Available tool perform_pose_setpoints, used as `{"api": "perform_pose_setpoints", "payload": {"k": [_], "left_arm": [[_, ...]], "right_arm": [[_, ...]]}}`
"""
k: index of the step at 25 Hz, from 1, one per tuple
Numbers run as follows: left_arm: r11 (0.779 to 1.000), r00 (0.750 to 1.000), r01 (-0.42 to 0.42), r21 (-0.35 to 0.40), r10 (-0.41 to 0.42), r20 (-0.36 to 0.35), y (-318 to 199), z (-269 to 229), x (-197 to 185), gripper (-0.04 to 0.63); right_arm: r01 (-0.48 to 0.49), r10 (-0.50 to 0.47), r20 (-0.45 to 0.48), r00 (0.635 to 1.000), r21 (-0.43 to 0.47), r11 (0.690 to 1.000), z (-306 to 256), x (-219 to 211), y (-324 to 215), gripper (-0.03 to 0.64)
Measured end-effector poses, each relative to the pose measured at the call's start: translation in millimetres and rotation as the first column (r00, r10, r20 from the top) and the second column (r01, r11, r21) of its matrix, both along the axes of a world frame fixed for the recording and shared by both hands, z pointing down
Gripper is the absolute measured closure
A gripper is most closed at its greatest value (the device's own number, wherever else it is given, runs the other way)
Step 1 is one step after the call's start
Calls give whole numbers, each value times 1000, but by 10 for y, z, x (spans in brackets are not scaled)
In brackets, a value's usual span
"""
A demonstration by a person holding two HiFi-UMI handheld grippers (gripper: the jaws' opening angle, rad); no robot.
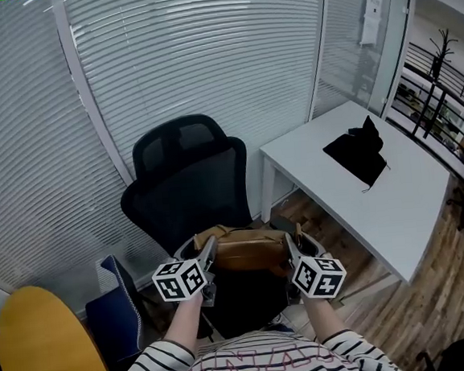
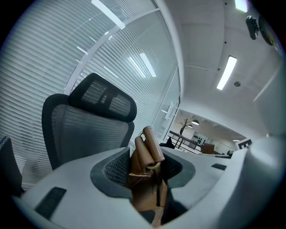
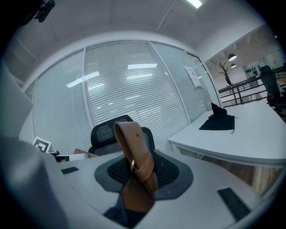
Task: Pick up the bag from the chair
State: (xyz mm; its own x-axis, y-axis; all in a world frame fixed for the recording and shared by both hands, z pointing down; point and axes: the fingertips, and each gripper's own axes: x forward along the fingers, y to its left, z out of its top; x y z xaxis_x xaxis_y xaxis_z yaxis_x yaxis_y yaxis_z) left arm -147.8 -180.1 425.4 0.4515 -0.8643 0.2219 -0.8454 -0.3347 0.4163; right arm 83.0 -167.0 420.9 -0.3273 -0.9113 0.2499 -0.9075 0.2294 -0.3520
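A tan leather bag (image 1: pixel 248 249) hangs between my two grippers, just above the seat of the black mesh office chair (image 1: pixel 190 184). My left gripper (image 1: pixel 209 254) is shut on the bag's left strap end (image 2: pixel 147 154), whose brass ring shows between the jaws. My right gripper (image 1: pixel 289 250) is shut on the bag's right buckled strap (image 3: pixel 136 165), which loops up out of the jaws. The chair's backrest (image 2: pixel 85 129) stands behind the bag in both gripper views. The seat is mostly hidden under the bag and my arms.
A white desk (image 1: pixel 361 185) stands to the right with a black cloth (image 1: pixel 360 152) on it. A blinds-covered glass wall (image 1: pixel 197 62) runs behind the chair. A yellow round tabletop (image 1: pixel 37 351) and a dark blue box (image 1: pixel 118 312) are at lower left.
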Motion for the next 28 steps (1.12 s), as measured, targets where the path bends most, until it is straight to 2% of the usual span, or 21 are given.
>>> {"api": "perform_pose_setpoints", "payload": {"k": [28], "left_arm": [[999, 1000, 10, -53, -9, 14, -122, 229, 203, 405]], "right_arm": [[7, -8, -12, 1000, -50, 999, 228, 203, -172, 476]]}}
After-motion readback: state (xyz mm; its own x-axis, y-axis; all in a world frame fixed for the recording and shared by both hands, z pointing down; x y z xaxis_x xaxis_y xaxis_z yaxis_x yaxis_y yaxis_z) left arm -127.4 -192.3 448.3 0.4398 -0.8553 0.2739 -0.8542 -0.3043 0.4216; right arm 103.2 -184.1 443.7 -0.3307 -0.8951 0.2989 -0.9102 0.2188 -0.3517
